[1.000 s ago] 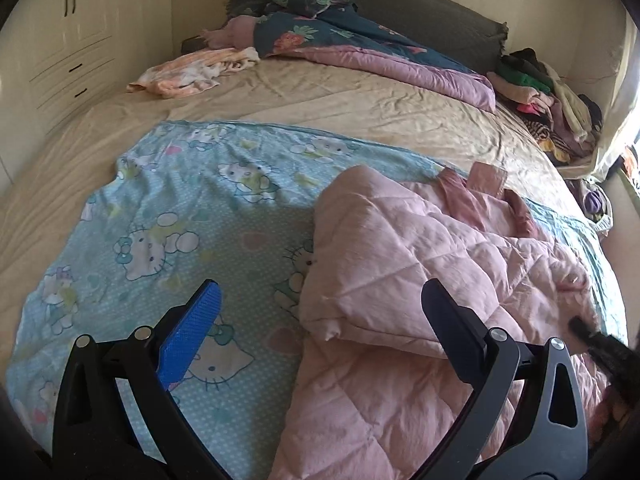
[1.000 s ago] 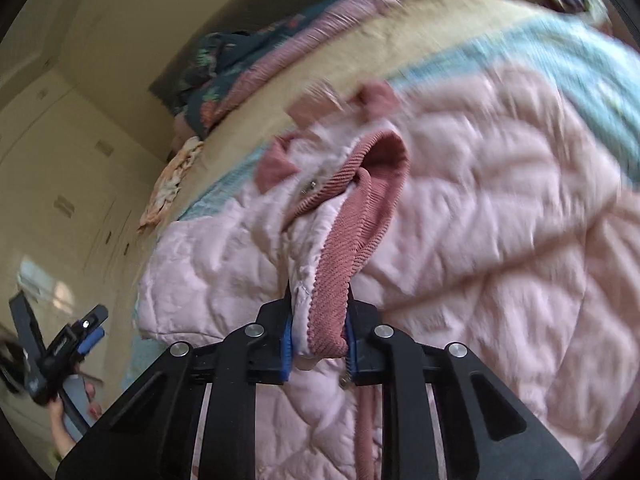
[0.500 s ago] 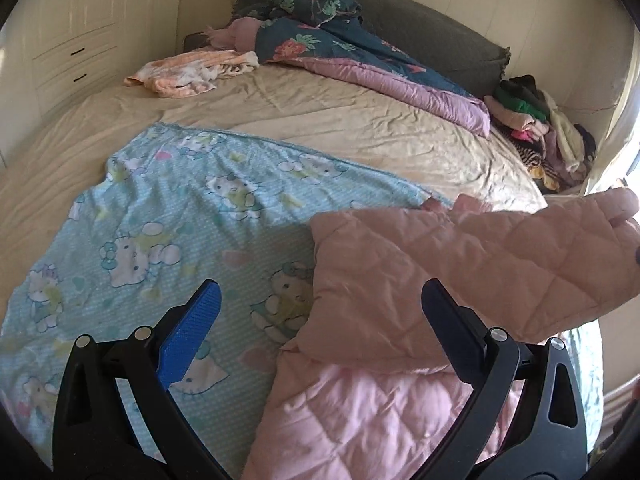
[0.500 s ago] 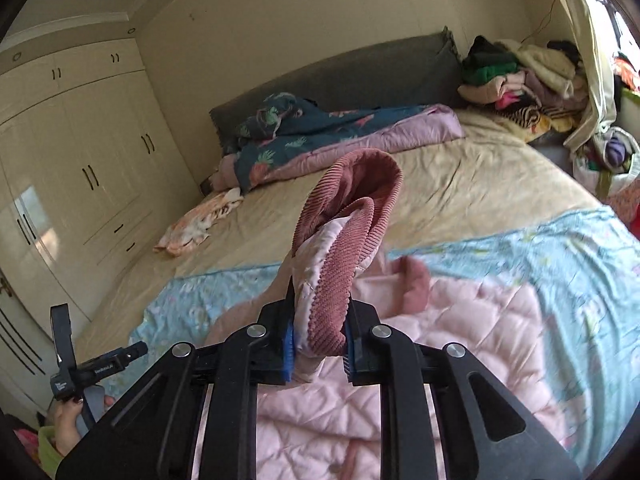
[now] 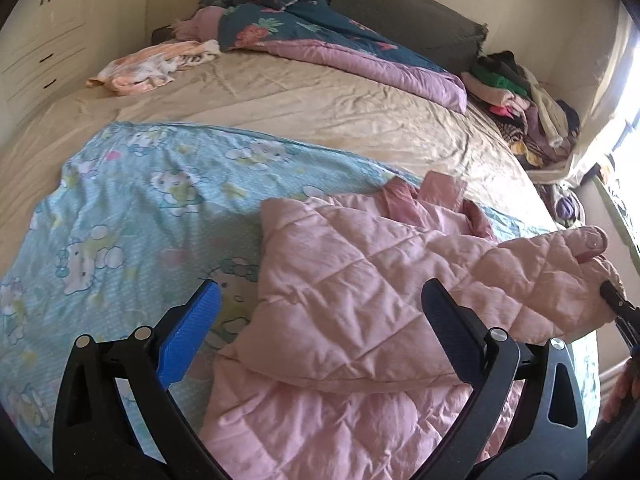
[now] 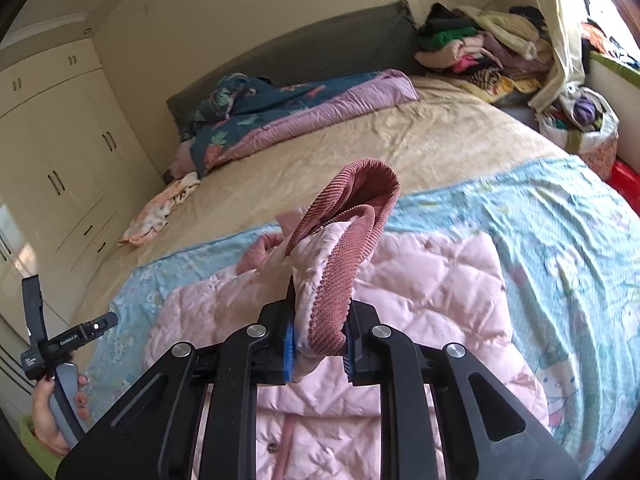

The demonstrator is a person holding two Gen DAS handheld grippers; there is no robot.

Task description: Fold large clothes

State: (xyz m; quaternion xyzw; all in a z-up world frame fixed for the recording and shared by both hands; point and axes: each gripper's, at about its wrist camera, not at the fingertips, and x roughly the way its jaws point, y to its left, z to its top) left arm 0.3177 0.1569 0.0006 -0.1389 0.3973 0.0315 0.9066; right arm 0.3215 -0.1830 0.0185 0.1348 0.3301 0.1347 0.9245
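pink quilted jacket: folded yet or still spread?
Partly folded. One side of the pink quilted jacket is doubled over its body; the right gripper holds its corduroy-trimmed edge lifted.

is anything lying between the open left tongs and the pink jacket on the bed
Nothing visible does. The left tongs hang open right above the pink quilted jacket, with only the blue cartoon sheet beside it. The right tongs are shut on the jacket's ribbed cuff.
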